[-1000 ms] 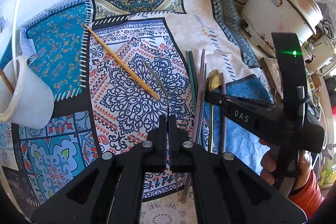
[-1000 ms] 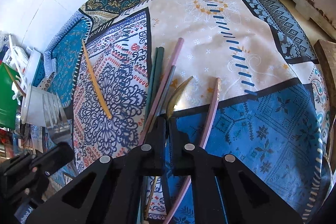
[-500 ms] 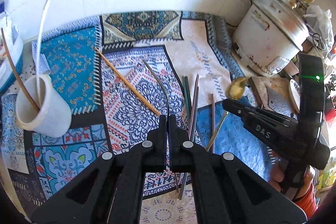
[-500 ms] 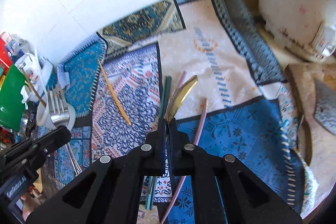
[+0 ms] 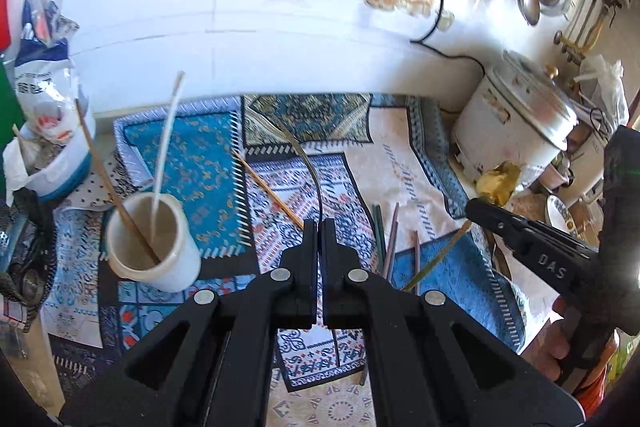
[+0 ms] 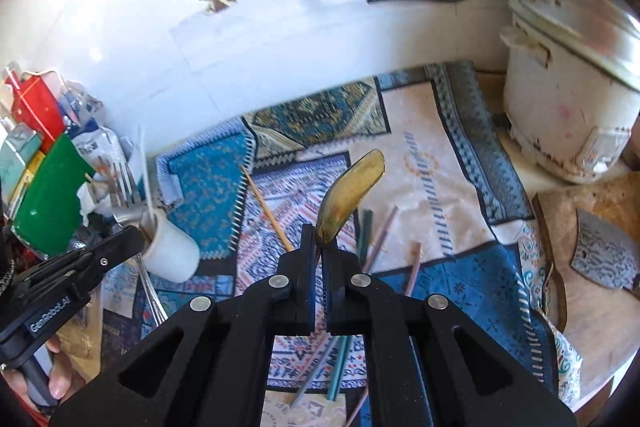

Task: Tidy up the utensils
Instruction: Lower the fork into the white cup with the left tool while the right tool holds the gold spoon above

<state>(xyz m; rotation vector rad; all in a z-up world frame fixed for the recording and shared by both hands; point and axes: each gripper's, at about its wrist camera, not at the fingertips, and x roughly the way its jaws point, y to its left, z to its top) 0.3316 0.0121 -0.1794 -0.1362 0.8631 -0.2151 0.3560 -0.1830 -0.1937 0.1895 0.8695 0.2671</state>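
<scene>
My left gripper [image 5: 318, 223] is shut on a fork; its thin curved handle [image 5: 310, 167] rises above the patterned cloth, and its tines [image 6: 120, 183] show in the right wrist view. My right gripper [image 6: 320, 231] is shut on a brass spoon [image 6: 350, 193], held up above the cloth; the spoon also shows in the left wrist view [image 5: 498, 179]. A white cup [image 5: 154, 247] at the left holds a wooden stick and a white utensil. A wooden chopstick [image 5: 268, 189] and several coloured chopsticks [image 5: 386, 239] lie on the cloth.
A white rice cooker [image 5: 516, 131] stands at the right, with a cleaver [image 6: 604, 255] on a board beside it. Bags and tubs [image 5: 44, 131] crowd the left. A white wall with hanging utensils is behind.
Both grippers have lifted and tilted up, carrying the fork and the brass spoon off the cloth. The cup has come closer in the left view.
</scene>
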